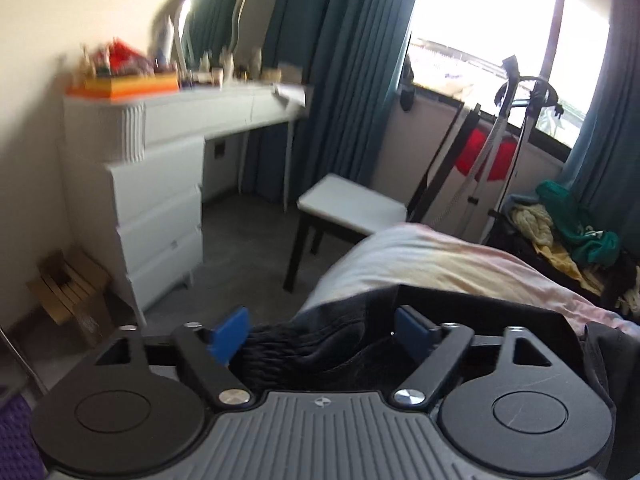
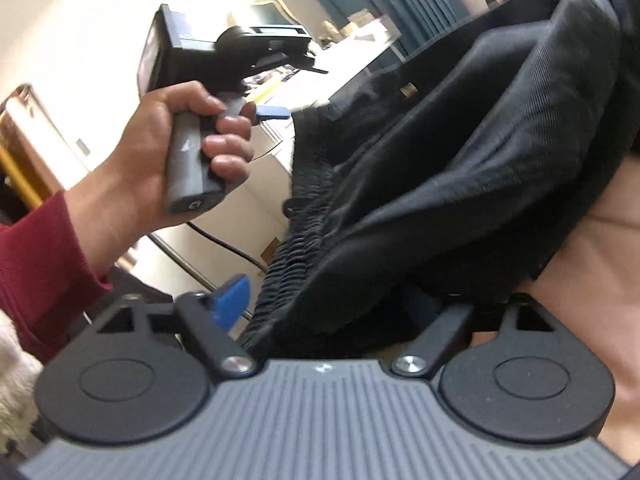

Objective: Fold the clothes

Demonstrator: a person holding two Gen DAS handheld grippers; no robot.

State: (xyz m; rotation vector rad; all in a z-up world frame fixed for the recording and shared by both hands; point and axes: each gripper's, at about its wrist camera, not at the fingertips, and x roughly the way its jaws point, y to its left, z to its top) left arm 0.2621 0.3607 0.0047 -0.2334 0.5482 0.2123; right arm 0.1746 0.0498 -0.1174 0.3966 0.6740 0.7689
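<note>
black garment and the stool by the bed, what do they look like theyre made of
Black garment: woven matte fabric, judging by its fine twill lines, with a gathered, ribbed elastic waistband. Stool: smooth white seat, possibly padded vinyl or painted board, on dark legs, wood or metal unclear.

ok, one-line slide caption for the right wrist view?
Right gripper at the elastic waistband of a black garment; hand holds the left gripper alongside.

My right gripper's far blue pad is buried under the black elasticated-waist garment. The cluttered items on the white dressing table are blurred beyond telling. The dark red sleeve runs off the frame's left edge.
</note>
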